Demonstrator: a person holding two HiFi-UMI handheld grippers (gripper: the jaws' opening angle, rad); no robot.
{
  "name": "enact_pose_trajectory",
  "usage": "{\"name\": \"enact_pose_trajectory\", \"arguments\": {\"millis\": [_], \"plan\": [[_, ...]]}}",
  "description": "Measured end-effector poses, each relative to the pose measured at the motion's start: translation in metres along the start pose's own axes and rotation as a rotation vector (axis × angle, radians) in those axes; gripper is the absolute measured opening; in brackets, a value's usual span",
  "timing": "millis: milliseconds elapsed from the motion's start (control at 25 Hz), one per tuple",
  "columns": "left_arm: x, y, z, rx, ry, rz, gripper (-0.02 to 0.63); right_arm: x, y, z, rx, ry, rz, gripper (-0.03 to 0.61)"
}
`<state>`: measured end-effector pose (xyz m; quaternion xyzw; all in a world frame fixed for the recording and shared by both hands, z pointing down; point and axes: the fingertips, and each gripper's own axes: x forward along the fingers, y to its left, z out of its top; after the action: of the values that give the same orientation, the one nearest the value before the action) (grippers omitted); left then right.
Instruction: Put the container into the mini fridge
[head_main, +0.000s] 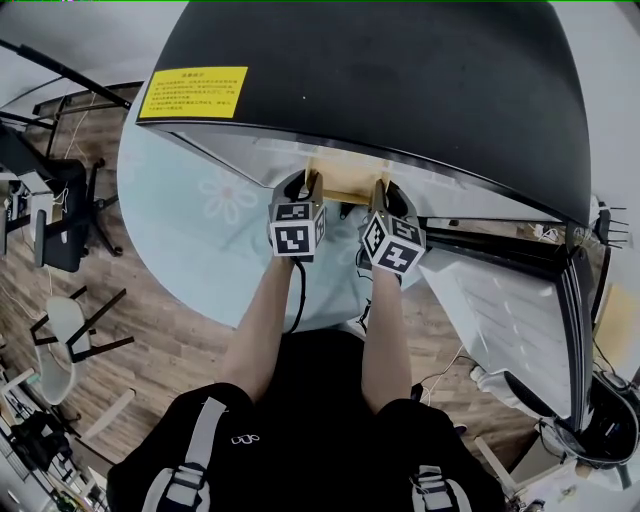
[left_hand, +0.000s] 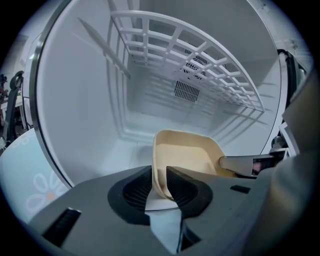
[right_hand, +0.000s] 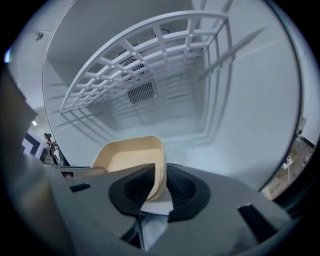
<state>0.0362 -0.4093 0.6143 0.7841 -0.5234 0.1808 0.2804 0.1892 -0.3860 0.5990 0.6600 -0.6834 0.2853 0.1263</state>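
1 container, L gripper, R gripper, 1 fridge

The person wears a black short-sleeved top, with grey buckled straps over both shoulders. A black cable runs along the left forearm. The left gripper and right gripper have grey bodies, black ribbed pads, and cubes with black-and-white square markers.
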Motion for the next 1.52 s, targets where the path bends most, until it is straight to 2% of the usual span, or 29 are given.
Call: {"name": "enact_pose_trajectory", "arguments": {"millis": [120,280,600,960,1120,1320,1520], "plan": [[-0.001,0.001,0.003,-0.003,-0.011,0.002,0.127,-0.001,0.000,0.002,0.003,-0.012,0.004,0.077],[-0.002,0.003,0.006,0.015,-0.022,0.021,0.127,-0.004,0.000,0.007,-0.006,-0.028,0.009,0.078],[-0.024,0.001,0.029,0.036,-0.114,0.042,0.127,-0.016,0.018,0.025,-0.072,-0.078,0.051,0.077],[-0.060,-0.016,0.058,0.056,-0.232,0.021,0.076,-0.046,0.042,0.052,-0.136,-0.161,0.110,0.067],[-0.082,-0.023,0.070,0.056,-0.291,0.018,0.010,-0.066,0.050,0.065,-0.164,-0.204,0.125,0.062],[-0.109,-0.035,0.080,0.048,-0.357,-0.001,-0.003,-0.095,0.057,0.077,-0.182,-0.260,0.140,0.025],[-0.134,-0.048,0.091,0.058,-0.416,-0.023,-0.003,-0.123,0.069,0.094,-0.206,-0.326,0.162,0.024]]}}
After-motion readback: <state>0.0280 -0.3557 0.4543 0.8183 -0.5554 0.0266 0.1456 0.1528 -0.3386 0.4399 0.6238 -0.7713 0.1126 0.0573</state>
